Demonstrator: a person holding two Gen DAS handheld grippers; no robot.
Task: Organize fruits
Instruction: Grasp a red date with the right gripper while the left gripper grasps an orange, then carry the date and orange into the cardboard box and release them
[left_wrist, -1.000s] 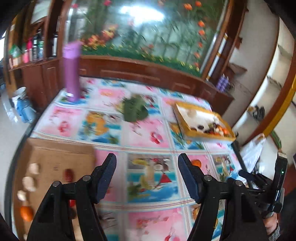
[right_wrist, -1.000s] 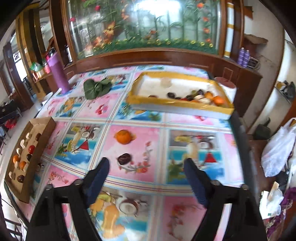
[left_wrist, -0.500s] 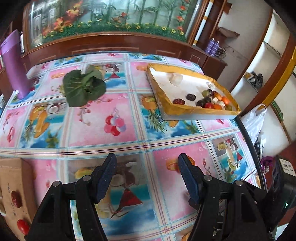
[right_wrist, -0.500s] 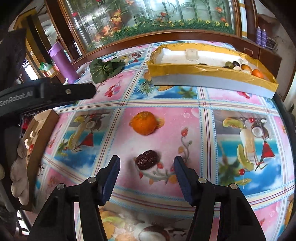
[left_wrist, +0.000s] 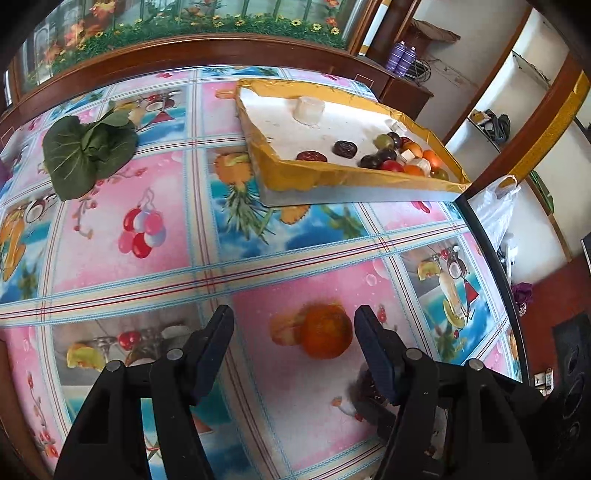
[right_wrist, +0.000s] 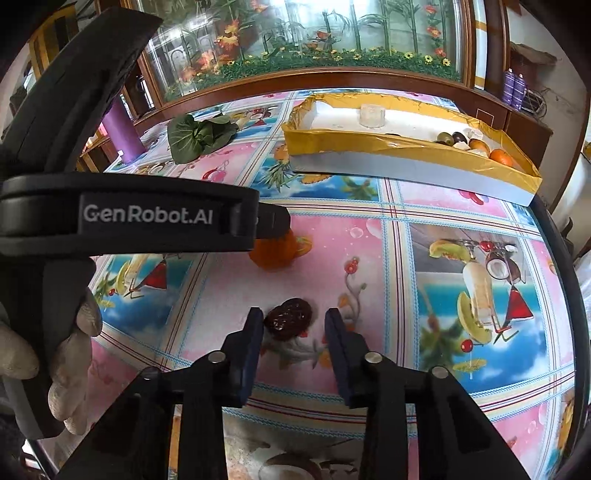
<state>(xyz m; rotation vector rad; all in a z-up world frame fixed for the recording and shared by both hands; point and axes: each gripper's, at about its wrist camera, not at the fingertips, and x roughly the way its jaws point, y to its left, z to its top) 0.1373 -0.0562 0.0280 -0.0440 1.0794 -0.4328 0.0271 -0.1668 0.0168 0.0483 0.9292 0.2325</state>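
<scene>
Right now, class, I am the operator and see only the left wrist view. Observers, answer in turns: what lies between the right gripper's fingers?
Observer: A dark date lies on the table between the fingers of the right gripper, which have just been closing.
Operator: Is it gripped?
Observer: Not yet; a gap shows beside one finger.
Operator: Anything left of the greens?
Observer: A purple bottle stands there.
</scene>
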